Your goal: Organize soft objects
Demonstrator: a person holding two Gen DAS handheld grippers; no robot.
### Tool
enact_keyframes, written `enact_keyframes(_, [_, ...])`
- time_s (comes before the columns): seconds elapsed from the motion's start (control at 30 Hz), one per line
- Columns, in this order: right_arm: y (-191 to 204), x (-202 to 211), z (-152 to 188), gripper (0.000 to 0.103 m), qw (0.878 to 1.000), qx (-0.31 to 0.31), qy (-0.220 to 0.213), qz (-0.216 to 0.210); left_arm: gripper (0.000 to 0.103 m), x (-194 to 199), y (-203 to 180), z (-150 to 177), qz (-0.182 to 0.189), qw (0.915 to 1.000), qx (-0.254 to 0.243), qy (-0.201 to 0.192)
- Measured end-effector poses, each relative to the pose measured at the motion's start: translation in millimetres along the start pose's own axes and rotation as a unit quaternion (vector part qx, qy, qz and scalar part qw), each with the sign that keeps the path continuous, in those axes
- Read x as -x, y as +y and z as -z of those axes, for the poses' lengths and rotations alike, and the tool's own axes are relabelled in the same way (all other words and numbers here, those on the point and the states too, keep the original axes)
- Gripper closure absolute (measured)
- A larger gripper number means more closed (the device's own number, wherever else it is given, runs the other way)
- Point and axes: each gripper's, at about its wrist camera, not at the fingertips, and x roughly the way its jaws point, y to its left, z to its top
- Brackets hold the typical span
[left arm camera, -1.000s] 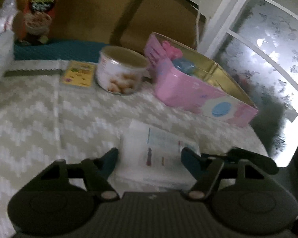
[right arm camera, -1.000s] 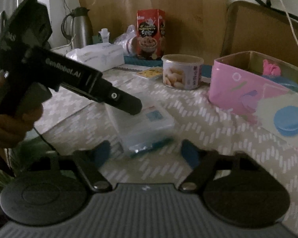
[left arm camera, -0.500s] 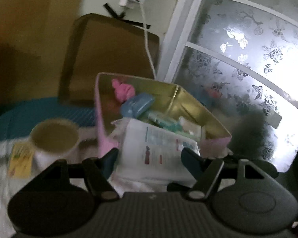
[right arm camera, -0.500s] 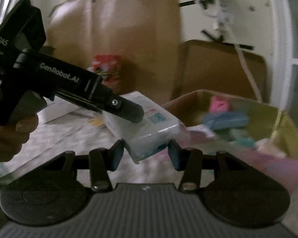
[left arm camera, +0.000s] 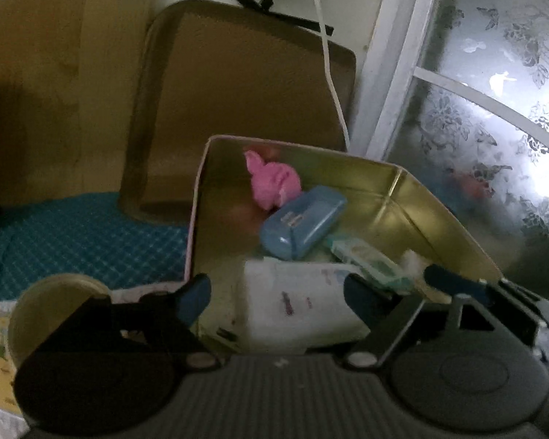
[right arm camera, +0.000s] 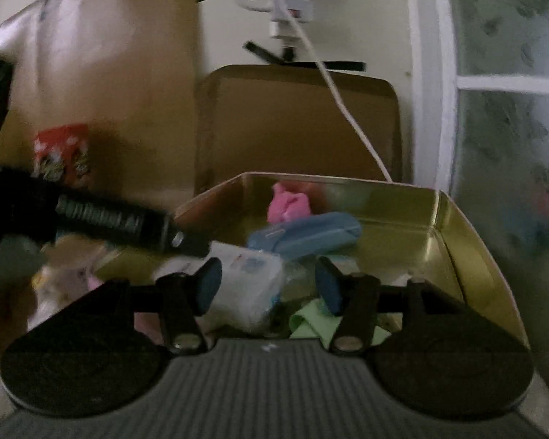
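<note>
Gold-lined tin box (left arm camera: 413,197) with a pink outer wall stands on the bench and already contains a pink soft toy (left arm camera: 272,183), a blue pouch (left arm camera: 302,221) and a pale green packet (left arm camera: 366,259). A white tissue pack (left arm camera: 296,305) sits over the near end of the box, between the fingers of both tools.

Left claw (left arm camera: 274,294): jaws set wide, pads either side of the pack; contact on either pad cannot be confirmed. Right claw (right arm camera: 267,283): jaws at moderate width, left pad against or just beside the tissue pack (right arm camera: 247,287), right pad apart from it. Whether either tool bears the pack's weight cannot be told.

Assessment: several items appear stowed; the pack seems to be at the point of deposit, with release and withdrawal outstanding. Any soft items left elsewhere are not in view.

View differences: the right wrist view shows the left tool's black body (right arm camera: 120,219) reaching in from the left, a red carton (right arm camera: 62,153) behind, and a green item (right arm camera: 311,323) low in the box. The left wrist view alone shows a round tin (left arm camera: 55,307) and teal mat (left arm camera: 77,234) beside the box.
</note>
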Motion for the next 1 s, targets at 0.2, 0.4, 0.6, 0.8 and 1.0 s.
enact_keyframes(0.2, [-5, 9, 10, 0.043, 0.999, -0.041, -0.001, 0.017, 0.018, 3, -7, 12, -0.018, 0.9994, -0.027, -0.008])
enact_keyframes(0.4, [-3, 35, 13, 0.04, 0.998, -0.059, -0.021, 0.031, 0.018, 21, -18, 16, -0.03, 0.9989, -0.034, -0.011])
enact_keyframes(0.6, [1, 57, 20, 0.039, 0.997, -0.069, -0.021, 0.038, 0.017, 48, -27, 27, -0.039, 0.9976, -0.054, -0.017])
enact_keyframes(0.8, [7, 68, 28, 0.039, 0.996, -0.087, -0.007, 0.036, 0.013, 75, -27, 44, -0.052, 0.996, -0.067, -0.028])
enact_keyframes(1.0, [23, 69, 33, 0.039, 0.995, -0.093, 0.019, 0.016, 0.011, 92, -15, 65, -0.072, 0.9945, -0.072, -0.023])
